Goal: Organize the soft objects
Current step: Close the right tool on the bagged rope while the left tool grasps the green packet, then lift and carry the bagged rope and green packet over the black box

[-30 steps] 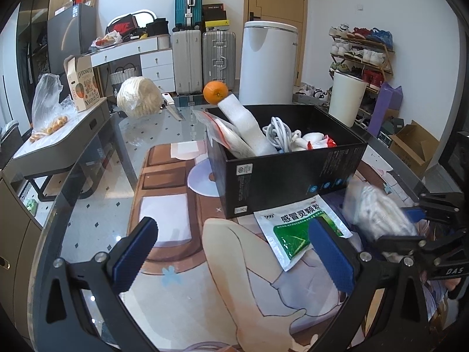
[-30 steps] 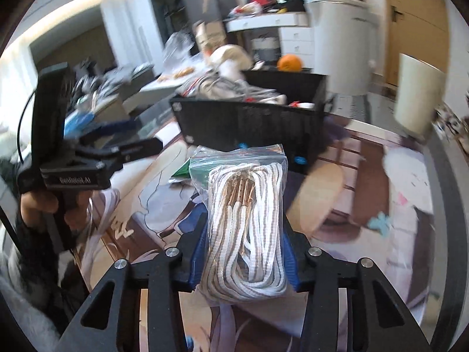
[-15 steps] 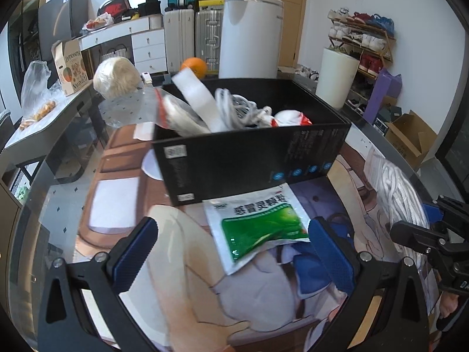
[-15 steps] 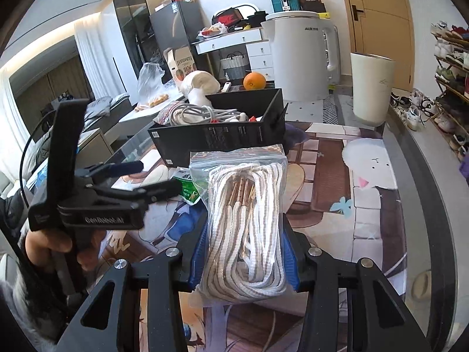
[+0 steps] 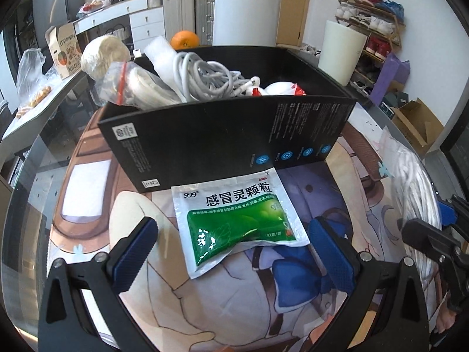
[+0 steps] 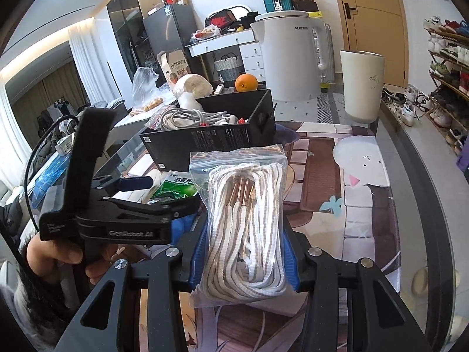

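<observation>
A green-and-white medicine sachet (image 5: 234, 220) lies flat on the printed mat, against the front wall of a black box (image 5: 228, 135). My left gripper (image 5: 234, 249) is open, tilted down over the sachet, with one blue pad on each side of it and neither touching. My right gripper (image 6: 244, 252) is shut on a clear zip bag of white-and-beige laces (image 6: 246, 220), held above the mat. That bag (image 5: 410, 193) also shows at the right edge of the left wrist view. The box (image 6: 217, 140) holds a white cable (image 5: 211, 79), a bagged item and a foam roll.
Behind the box are an orange (image 5: 184, 39), a cream yarn ball (image 5: 104, 55) and a tall white kettle (image 6: 290, 55). A cream cup (image 6: 362, 85) stands at the back right of the mat. The glass table's curved edge (image 6: 433, 205) runs along the right.
My left gripper has moved forward and tipped down, so the sachet now lies between its open fingers. The right gripper still holds the bag of laces and has shifted only slightly.
</observation>
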Demonstrator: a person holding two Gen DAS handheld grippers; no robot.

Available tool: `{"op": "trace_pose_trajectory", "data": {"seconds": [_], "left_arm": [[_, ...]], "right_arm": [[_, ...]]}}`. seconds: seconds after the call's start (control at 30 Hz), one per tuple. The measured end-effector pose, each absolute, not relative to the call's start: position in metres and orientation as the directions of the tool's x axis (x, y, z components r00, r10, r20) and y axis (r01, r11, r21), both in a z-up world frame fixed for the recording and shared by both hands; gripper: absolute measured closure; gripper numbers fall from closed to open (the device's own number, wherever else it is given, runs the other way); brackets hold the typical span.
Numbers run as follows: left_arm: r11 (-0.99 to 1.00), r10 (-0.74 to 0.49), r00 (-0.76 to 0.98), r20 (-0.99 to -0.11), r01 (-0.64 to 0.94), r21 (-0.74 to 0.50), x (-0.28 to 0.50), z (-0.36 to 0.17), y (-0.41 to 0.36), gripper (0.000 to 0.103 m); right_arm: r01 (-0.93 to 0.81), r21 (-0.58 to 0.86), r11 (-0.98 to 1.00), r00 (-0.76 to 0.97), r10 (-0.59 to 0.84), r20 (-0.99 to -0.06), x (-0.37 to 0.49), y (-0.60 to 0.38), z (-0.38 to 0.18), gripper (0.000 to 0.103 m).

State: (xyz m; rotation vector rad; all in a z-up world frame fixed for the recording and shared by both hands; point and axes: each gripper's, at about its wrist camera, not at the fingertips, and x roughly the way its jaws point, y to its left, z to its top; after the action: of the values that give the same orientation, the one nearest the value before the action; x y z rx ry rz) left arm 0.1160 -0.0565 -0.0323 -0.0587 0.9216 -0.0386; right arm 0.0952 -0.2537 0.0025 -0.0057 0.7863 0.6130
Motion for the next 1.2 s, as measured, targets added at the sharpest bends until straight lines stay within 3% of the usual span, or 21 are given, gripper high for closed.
{"op": "trace_pose_trajectory", "data": {"seconds": [0.47, 0.83, 1.2], "left_arm": [[0.999, 0.0, 0.574, -0.819, -0.038, -0.027, 0.126, -0.039, -0.059, 0.002], [0.998, -0.018, 0.608, -0.793, -0.031, -0.046, 0.113, -0.033, -0.047, 0.042], [0.997, -0.071, 0.633, -0.771, 0.014, -0.08, 0.096, -0.027, -0.035, 0.046]], "right_arm": [[-0.522, 0.209, 0.827, 0.543, 0.512, -0.666, 0.093, -0.252, 0.003, 0.059], [-0.538, 0.202, 0.818, 0.532, 0.516, -0.671, 0.092, -0.242, 0.002, 0.059], [-0.556, 0.18, 0.811, 0.537, 0.516, -0.668, 0.09, -0.233, 0.005, 0.059]]}}
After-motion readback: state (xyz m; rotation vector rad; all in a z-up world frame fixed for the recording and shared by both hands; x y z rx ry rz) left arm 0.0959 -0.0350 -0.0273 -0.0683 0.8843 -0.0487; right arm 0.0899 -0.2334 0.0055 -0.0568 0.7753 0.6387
